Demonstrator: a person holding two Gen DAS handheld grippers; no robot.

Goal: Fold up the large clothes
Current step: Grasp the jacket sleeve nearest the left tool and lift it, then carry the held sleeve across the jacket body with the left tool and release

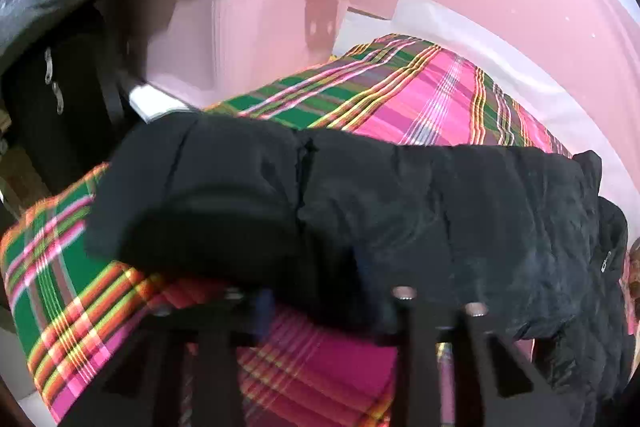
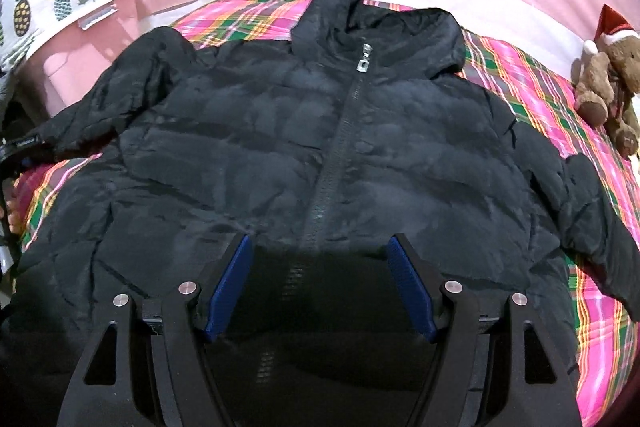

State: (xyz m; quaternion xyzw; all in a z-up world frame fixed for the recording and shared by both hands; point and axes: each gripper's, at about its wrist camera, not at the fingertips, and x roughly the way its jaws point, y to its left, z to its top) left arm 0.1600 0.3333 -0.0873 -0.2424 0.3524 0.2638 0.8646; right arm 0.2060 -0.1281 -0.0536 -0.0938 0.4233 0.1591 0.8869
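The black jacket [image 2: 320,131] lies flat just beyond the right gripper [image 2: 320,283], fingers apart; the left gripper [image 1: 316,311] pinches its sleeve [image 1: 224,211].

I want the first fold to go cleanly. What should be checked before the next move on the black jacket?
1. Jacket lies front up, spread on the plaid blanket: ok.
2. Zipper closed up to the collar: ok.
3. Right gripper open, over the hem: ok.
4. Left gripper holding the sleeve: cannot tell, its fingers are blurred and hidden by black fabric.
5. Both sleeves laid out flat: not ok, they look bunched.
6. Teddy bear is off the jacket: ok.
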